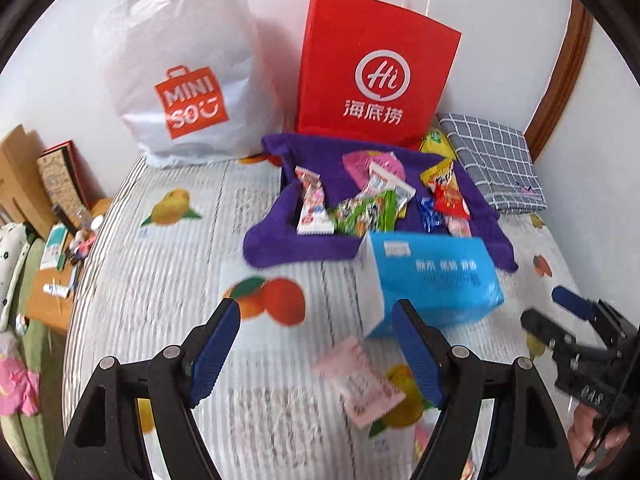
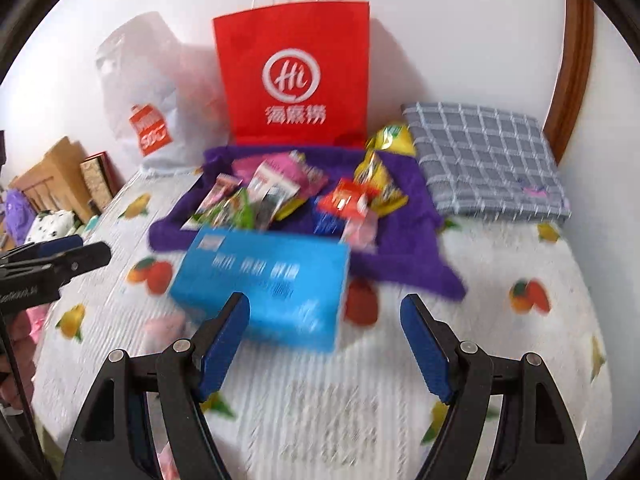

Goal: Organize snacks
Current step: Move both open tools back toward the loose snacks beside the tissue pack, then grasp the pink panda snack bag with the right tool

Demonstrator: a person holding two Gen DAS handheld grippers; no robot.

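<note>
Many snacks [image 1: 376, 200] lie heaped on the purple cloth [image 1: 264, 240], with one pink packet [image 1: 360, 382] stray on the fruit-print sheet [image 1: 160, 264] near my left gripper [image 1: 316, 348]. The blue box [image 2: 264, 280] sits just before the cloth. Both the left and my right gripper [image 2: 324, 340] stand apart, holding nothing. I'd settle first, then pinch packets by an edge.

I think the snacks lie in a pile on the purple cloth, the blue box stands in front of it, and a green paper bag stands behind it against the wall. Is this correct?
Not quite: the paper bag behind the purple cloth is red, not green, as the right wrist view shows plainly. The rest holds: the snacks lie piled on the cloth and the blue box stands in front of it.
</note>
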